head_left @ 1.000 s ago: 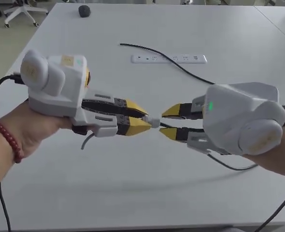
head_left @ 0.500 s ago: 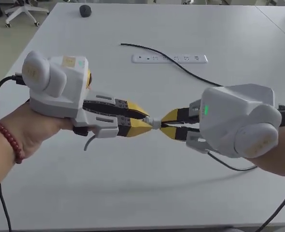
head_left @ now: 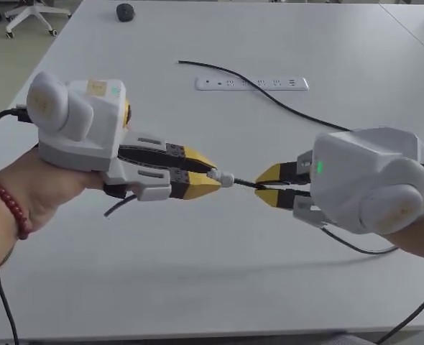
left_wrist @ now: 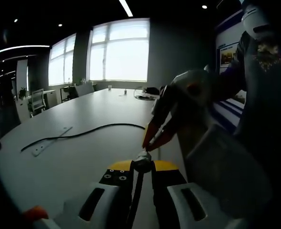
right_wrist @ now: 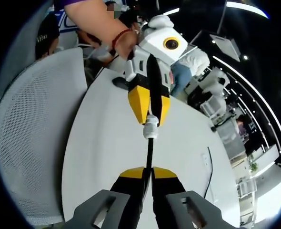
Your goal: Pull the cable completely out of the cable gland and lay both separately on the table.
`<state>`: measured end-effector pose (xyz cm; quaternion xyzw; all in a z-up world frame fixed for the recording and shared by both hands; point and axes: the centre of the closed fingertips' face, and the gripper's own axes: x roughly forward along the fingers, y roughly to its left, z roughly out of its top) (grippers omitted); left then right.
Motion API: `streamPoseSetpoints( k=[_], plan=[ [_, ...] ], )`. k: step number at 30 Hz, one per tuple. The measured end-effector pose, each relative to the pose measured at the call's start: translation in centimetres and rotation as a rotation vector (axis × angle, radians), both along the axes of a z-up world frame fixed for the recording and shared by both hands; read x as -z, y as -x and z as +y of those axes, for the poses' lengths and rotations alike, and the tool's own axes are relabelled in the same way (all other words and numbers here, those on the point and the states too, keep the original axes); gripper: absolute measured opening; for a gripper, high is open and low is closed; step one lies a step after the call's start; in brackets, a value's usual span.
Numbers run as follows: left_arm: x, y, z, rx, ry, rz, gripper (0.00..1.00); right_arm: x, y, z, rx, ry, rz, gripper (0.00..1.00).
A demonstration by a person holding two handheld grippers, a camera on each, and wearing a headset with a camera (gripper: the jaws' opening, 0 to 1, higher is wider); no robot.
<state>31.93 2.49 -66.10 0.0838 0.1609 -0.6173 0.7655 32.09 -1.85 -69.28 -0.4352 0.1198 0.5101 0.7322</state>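
Yellow-tipped fingers of my left gripper (head_left: 210, 176) are clamped together on the pale cable gland (head_left: 224, 177), which sticks out just past their tips, up in the air above the white counter (head_left: 197, 273). The fingers of my right gripper (head_left: 264, 185) are closed on the black cable (head_left: 244, 183) a little way out from the gland. Half a second ago those tips sat almost against the gland, and a second ago they were apart; now the two grippers have drawn away from each other and a short, taut run of cable shows between them. In the right gripper view the cable (right_wrist: 149, 150) runs straight from my right gripper (right_wrist: 148, 171) up into the gland (right_wrist: 150, 126), so it is not yet out. In the left gripper view the gland (left_wrist: 143, 160) sits at my fingertips with the right gripper (left_wrist: 150, 140) just beyond.

A loose cable tail (head_left: 118, 207) hangs under the left gripper. Farther back lie a power strip (head_left: 251, 84) and a black cord (head_left: 269, 97) whose near end my right gripper hides; a dark rounded object (head_left: 125, 11) sits at the far edge.
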Motion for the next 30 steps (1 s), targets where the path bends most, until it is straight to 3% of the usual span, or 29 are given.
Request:
streamPoseSetpoints(
  k=[7, 30],
  plan=[
    [0.2, -0.1, 0.3, -0.001, -0.017, -0.014, 0.15, 2.7, -0.1, -2.5, 0.047, 0.058, 0.044, 0.00],
    [0.1, -0.2, 1.0, -0.009, -0.020, -0.019, 0.15, 6.6, -1.0, -6.3, 0.132, 0.120, 0.115, 0.00]
  ],
)
